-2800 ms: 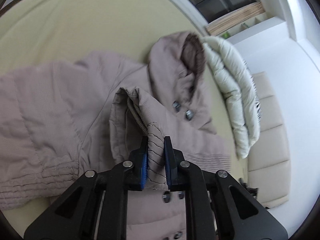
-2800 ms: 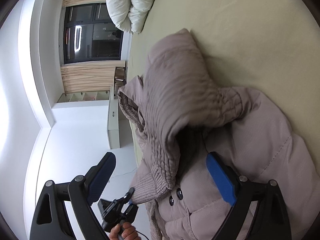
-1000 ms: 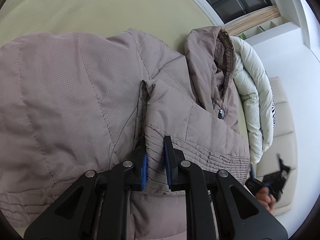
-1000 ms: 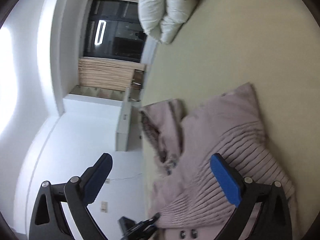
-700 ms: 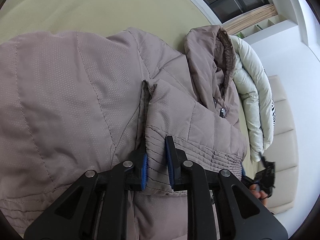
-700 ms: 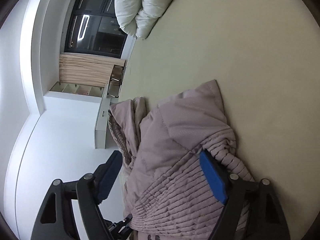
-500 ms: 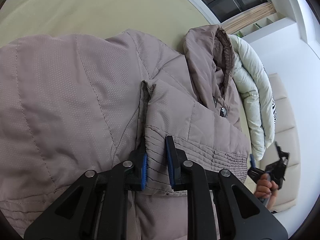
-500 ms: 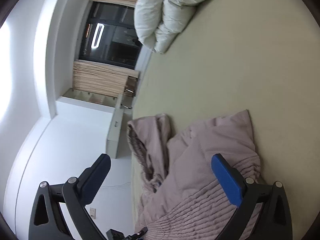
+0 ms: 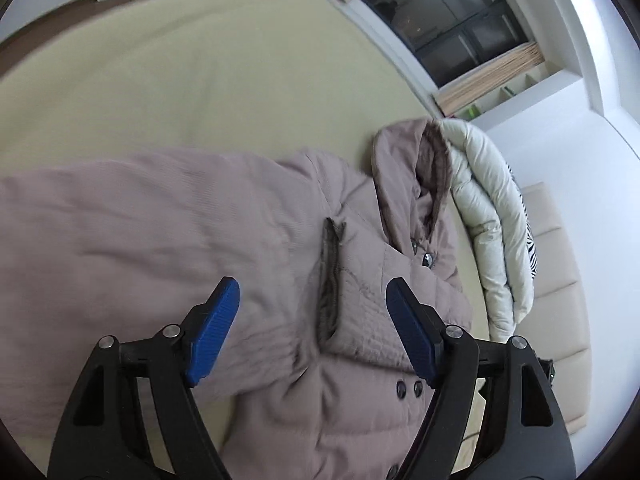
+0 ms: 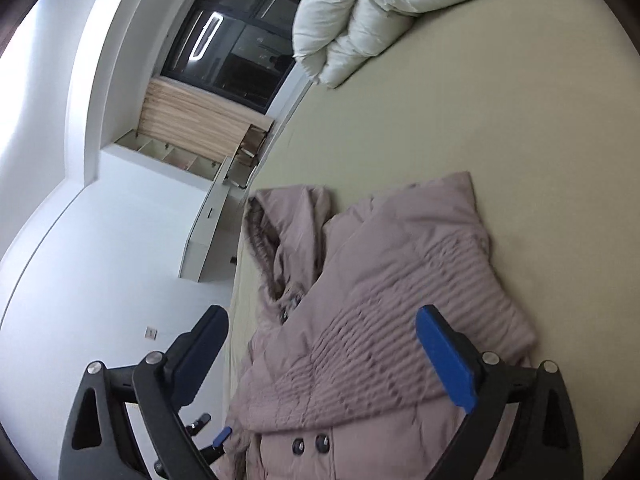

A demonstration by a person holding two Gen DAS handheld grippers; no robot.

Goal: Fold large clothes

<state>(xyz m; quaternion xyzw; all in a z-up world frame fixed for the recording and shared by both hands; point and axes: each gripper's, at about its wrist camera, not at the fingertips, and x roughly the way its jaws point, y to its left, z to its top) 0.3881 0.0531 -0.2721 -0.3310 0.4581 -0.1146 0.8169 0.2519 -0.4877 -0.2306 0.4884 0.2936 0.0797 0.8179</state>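
A taupe quilted hooded jacket [image 9: 168,240] lies on the cream bed [image 9: 200,80]. One sleeve [image 9: 384,300] is folded across its front, the ribbed cuff near the buttons, the hood [image 9: 404,176] toward the duvet. My left gripper [image 9: 312,328] is open and empty, hovering above the folded sleeve. In the right wrist view the same jacket [image 10: 380,320] shows with the folded sleeve on top. My right gripper [image 10: 324,364] is open and empty above it.
A white duvet [image 9: 492,216] is bunched beside the hood, also in the right wrist view [image 10: 384,12]. A padded beige headboard [image 9: 560,280] lies beyond it. A dark window [image 10: 236,48] and white cabinets [image 10: 204,224] stand past the bed's edge.
My left gripper has let go of the sleeve cuff, opened wide and drawn back up from the jacket. The sleeve stays folded across the front. My right gripper stays open.
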